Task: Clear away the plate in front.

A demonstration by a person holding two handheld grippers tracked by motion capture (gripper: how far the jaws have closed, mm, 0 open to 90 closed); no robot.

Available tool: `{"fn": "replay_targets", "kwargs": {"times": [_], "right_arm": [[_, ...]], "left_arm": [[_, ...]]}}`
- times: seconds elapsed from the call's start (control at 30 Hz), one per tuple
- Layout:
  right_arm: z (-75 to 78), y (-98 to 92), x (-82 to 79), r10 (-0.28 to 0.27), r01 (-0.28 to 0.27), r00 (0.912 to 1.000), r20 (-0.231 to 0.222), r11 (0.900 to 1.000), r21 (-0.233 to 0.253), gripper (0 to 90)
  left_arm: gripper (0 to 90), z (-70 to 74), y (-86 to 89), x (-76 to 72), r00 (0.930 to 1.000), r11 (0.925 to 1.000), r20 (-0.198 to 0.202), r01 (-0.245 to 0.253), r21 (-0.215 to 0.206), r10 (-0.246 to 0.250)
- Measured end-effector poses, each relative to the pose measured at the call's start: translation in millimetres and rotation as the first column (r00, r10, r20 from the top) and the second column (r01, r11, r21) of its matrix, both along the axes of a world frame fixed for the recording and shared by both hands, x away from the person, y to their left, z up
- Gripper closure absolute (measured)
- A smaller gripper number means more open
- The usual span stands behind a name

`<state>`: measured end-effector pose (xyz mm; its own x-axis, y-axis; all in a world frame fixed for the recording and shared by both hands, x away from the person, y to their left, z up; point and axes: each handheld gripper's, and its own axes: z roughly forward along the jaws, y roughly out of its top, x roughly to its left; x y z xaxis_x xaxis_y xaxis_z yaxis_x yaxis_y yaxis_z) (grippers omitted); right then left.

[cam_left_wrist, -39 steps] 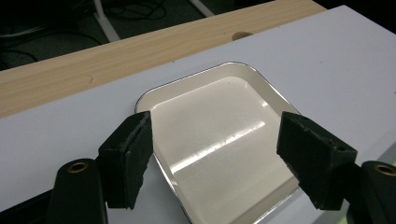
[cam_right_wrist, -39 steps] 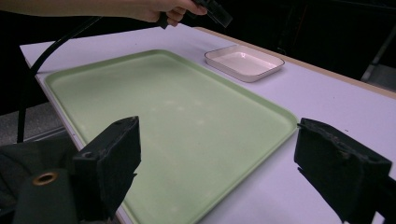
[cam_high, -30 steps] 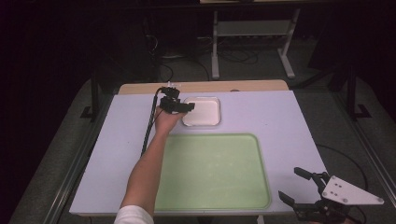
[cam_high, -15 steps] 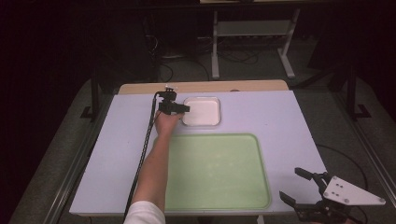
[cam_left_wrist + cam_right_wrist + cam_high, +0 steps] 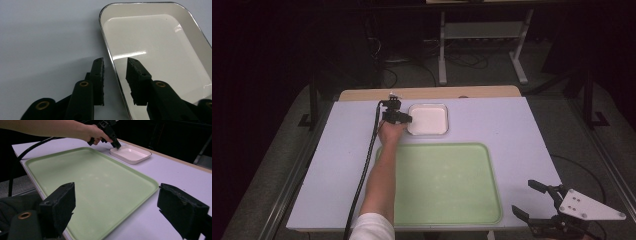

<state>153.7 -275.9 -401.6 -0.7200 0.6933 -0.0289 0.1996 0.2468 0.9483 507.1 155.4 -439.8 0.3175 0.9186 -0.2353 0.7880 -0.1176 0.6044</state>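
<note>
A small white square dish (image 5: 428,120) sits at the back middle of the lilac table. My left gripper (image 5: 404,119) is at the dish's left rim. In the left gripper view, my left gripper (image 5: 115,72) is open a little and straddles that rim, one jaw outside over the table and one over the empty white dish (image 5: 160,47). A large, empty green tray (image 5: 447,185) lies in front of the dish. My right gripper (image 5: 526,196) hangs wide open past the table's front right corner. From there my right gripper (image 5: 115,207) faces the green tray (image 5: 95,180), holding nothing.
The left gripper's black cable (image 5: 364,170) runs along the person's forearm to the table's front edge. A wooden strip (image 5: 427,93) borders the far edge of the table. Behind it stand a metal frame (image 5: 482,30) and loose cables on a dark floor.
The left forearm has swung a little while its gripper stays at the dish's left rim. The right gripper has barely moved.
</note>
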Motion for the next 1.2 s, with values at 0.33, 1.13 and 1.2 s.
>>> {"fn": "replay_targets", "kwargs": {"times": [0.33, 1.13, 1.2], "right_arm": [[0.2, 0.4, -0.2, 0.002, -0.002, 1.0000, 0.001, 1.000, 0.001, 14.1], [0.4, 0.4, -0.9, 0.006, -0.006, 1.0000, 0.003, 1.000, 0.003, 14.0], [0.4, 0.2, -1.1, 0.006, -0.006, 1.0000, 0.004, 1.000, 0.004, 13.9]], "left_arm": [[74.4, -3.2, -5.6, 2.0, 0.9996, 0.9997, -0.021, -0.019, 0.018, 0.019], [88.8, -4.2, -10.1, -1.6, 0.9835, 0.9748, -0.053, -0.178, -0.134, 0.173], [88.8, -4.6, -9.7, -2.6, 0.9816, 0.9712, -0.053, -0.189, -0.145, 0.184]]}}
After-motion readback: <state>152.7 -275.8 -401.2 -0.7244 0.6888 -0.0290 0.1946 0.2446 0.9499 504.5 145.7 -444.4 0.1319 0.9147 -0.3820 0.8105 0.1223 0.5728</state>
